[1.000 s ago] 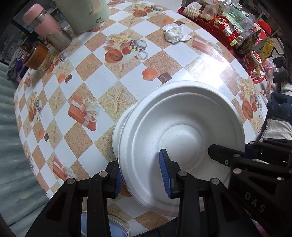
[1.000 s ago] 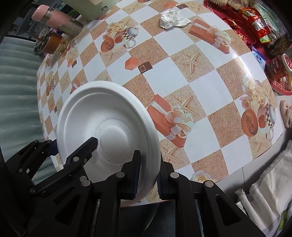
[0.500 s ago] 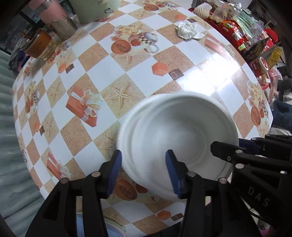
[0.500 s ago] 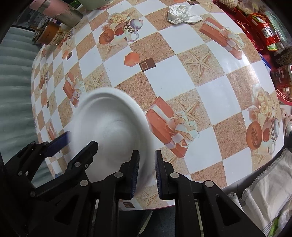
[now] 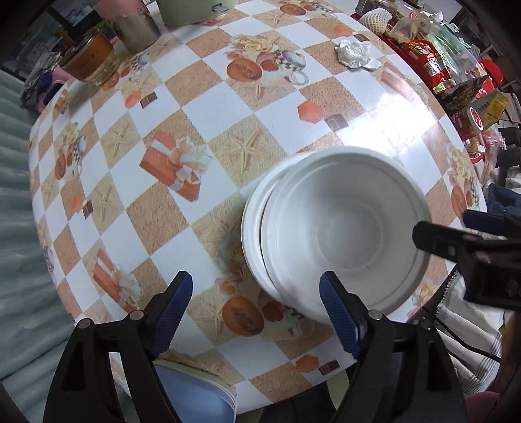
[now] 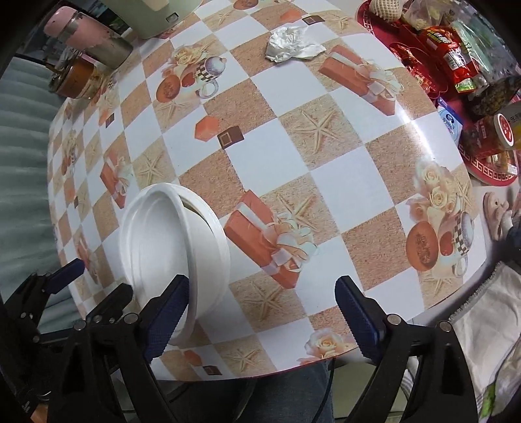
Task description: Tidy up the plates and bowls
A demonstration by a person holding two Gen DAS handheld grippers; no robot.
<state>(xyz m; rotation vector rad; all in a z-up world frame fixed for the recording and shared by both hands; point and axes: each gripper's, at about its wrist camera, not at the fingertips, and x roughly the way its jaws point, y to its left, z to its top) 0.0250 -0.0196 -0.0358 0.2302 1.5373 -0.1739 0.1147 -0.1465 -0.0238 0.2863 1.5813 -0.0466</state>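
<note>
A white plate [image 5: 345,227] lies on top of a second white dish [image 5: 252,224] on the checkered table near its front edge; the lower rim shows at the left. The stack shows in the right wrist view [image 6: 169,240] too. My left gripper [image 5: 255,307] is open, its blue pads apart, just in front of the stack and touching nothing. My right gripper [image 6: 262,314] is open and empty, to the right of the stack; its left pad [image 6: 166,319] is close to the plate's rim. The right gripper also shows at the right of the left wrist view [image 5: 469,240].
A crumpled white paper [image 6: 293,44] lies at the back. A pink-lidded flask [image 6: 88,37], an amber jar [image 5: 89,57] and a pale green appliance [image 5: 192,11] stand at the back left. A red tray of snack packets [image 6: 456,65] is at the right. The table's front edge [image 6: 260,374] is close.
Both grippers have opened and let go of the white plate, which now rests on the other dish. Both have drawn back toward the table's front edge.
</note>
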